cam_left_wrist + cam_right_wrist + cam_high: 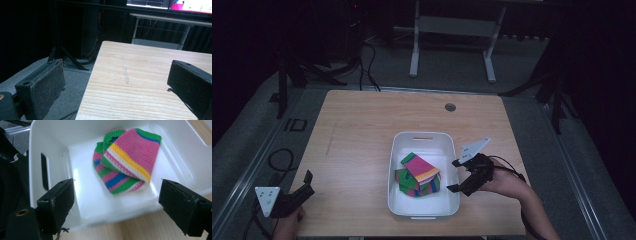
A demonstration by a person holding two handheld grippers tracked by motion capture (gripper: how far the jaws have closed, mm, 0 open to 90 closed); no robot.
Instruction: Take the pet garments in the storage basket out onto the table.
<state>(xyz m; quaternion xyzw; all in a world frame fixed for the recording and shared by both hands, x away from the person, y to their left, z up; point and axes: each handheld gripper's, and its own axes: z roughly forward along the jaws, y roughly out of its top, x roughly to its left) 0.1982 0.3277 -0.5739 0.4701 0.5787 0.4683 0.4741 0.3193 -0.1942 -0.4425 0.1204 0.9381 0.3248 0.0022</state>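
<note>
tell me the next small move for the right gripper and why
Probably ease the right gripper forward over the rim of the white bin and down toward the striped knit cloth. Its jaws stand wide open and empty just outside the bin's right wall, aimed at the folded cloth lying inside. The left gripper sits open at the table's near left corner, far from the bin.
</note>
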